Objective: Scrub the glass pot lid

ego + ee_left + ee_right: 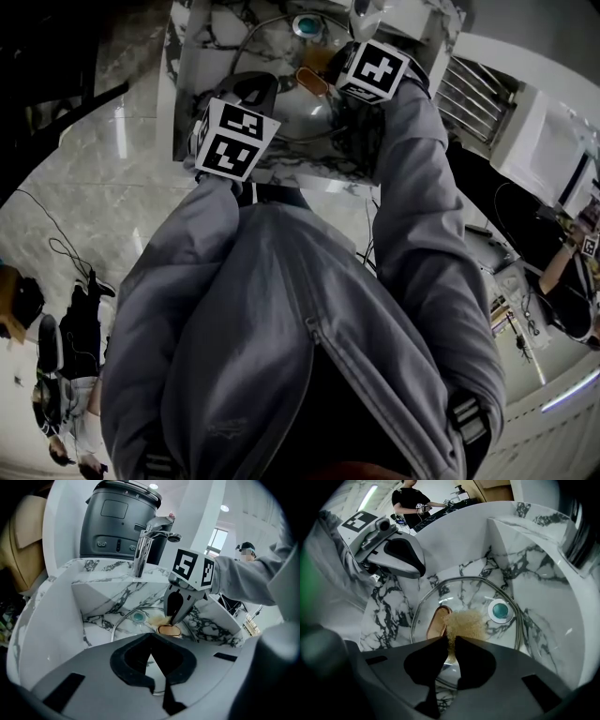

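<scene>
In the marble sink (543,564) the glass lid (464,590) lies flat. The right gripper's (451,643) jaws are clenched on a tan scouring pad (466,623) resting on the glass. The left gripper's (151,641) jaws are clenched together above the lid's rim.

Kitchen: marble sink (110,597), chrome faucet (142,555)

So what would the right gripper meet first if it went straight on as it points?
The glass lid: the scrub pad in the right gripper looks pressed on it, beside the brown handle, though depth is unclear.
</scene>
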`<state>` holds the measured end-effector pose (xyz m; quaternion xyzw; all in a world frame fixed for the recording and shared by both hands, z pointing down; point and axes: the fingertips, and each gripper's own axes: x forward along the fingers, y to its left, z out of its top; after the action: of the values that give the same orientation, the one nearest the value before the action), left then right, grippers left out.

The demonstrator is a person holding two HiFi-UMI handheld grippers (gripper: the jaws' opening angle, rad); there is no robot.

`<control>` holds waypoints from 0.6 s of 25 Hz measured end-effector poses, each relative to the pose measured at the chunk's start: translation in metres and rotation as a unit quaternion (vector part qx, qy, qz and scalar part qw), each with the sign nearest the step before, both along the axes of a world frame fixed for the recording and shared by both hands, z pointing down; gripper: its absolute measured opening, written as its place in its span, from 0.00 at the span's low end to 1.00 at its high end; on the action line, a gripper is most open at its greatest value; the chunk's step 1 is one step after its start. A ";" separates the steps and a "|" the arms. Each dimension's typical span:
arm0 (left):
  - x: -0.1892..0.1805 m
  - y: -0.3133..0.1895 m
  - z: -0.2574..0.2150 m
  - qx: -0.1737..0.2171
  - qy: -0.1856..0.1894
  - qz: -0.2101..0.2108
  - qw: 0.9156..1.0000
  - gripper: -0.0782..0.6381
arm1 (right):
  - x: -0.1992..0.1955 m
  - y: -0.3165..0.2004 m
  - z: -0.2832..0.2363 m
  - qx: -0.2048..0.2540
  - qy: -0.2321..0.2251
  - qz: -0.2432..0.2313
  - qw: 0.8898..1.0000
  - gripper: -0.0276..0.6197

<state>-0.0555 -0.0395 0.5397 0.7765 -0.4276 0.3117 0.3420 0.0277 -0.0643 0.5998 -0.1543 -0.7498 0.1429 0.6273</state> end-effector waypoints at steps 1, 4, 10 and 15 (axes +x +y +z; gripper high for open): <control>0.000 0.000 -0.002 0.004 0.000 0.000 1.000 0.13 | -0.001 0.001 -0.004 -0.002 -0.005 0.001 1.000 0.14; 0.001 0.003 -0.006 0.010 -0.001 0.000 1.000 0.13 | -0.004 0.008 -0.014 -0.006 -0.014 0.005 1.000 0.14; 0.007 0.009 -0.018 0.024 0.002 0.001 1.000 0.13 | -0.003 0.017 -0.031 0.018 -0.014 0.003 1.000 0.14; 0.012 0.014 -0.026 0.034 0.006 0.000 0.999 0.13 | -0.007 0.041 -0.041 0.039 -0.012 -0.012 0.999 0.14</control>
<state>-0.0432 -0.0251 0.5135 0.7894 -0.4358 0.2928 0.3180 0.0207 -0.0238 0.5590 -0.1406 -0.7603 0.1046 0.6255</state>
